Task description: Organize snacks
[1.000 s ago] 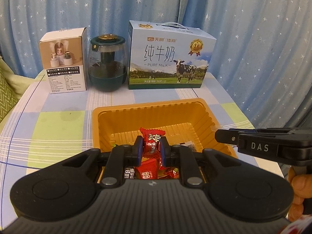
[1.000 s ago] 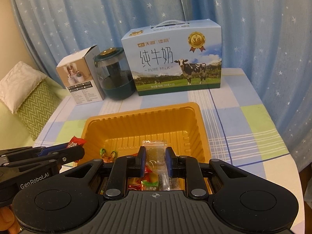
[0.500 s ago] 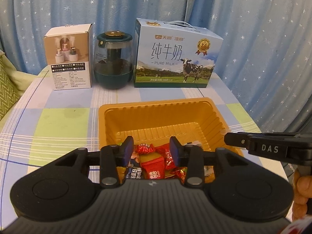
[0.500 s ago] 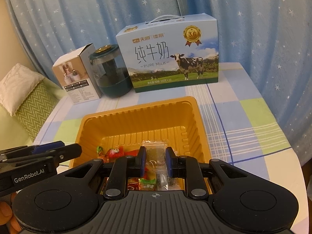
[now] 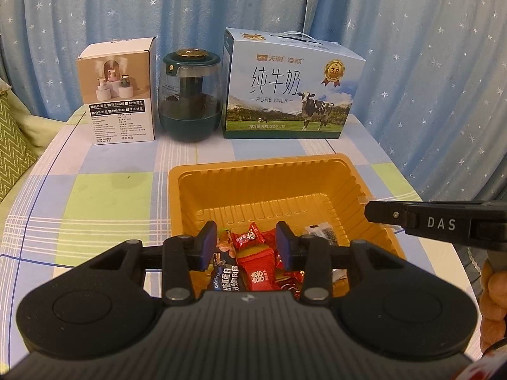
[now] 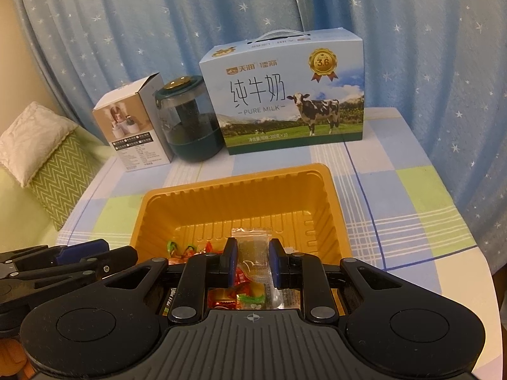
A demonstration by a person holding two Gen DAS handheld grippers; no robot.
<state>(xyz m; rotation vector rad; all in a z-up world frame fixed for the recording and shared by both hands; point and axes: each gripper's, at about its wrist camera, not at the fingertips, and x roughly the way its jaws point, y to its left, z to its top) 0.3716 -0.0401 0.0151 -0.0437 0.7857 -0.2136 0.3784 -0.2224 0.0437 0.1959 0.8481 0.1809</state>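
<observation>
Gripper work at that moment split in two: the left gripper (image 5: 247,247) hung spread and empty over the near end of the orange ribbed plastic tray (image 5: 266,171), its blue pads clear of the red-wrapped candy (image 5: 248,237) lying just below them, which suggested a release into the tray. Around that candy, at the tray's near end, sat the pile of wrapped snacks (image 5: 256,272), so the sorting looked partly done. The right gripper (image 6: 253,259), also above the tray's near end, pinched a clear plastic packet of dark seeds (image 6: 252,247) upright between its pads, probably held there to be dropped beside the others. A person's hand (image 5: 494,297) showed at the tray's right, on that gripper's handle. The tray's far half lay bare. Beyond the tray, on the checked blue-and-green surface (image 5: 95,196), stood a white cardboard product box (image 5: 118,95), a dark green glass jar (image 5: 189,95) and a blue milk carton with a cow (image 5: 290,90), lined against the starred blue curtain (image 5: 427,63), likely kept back to leave room.
</observation>
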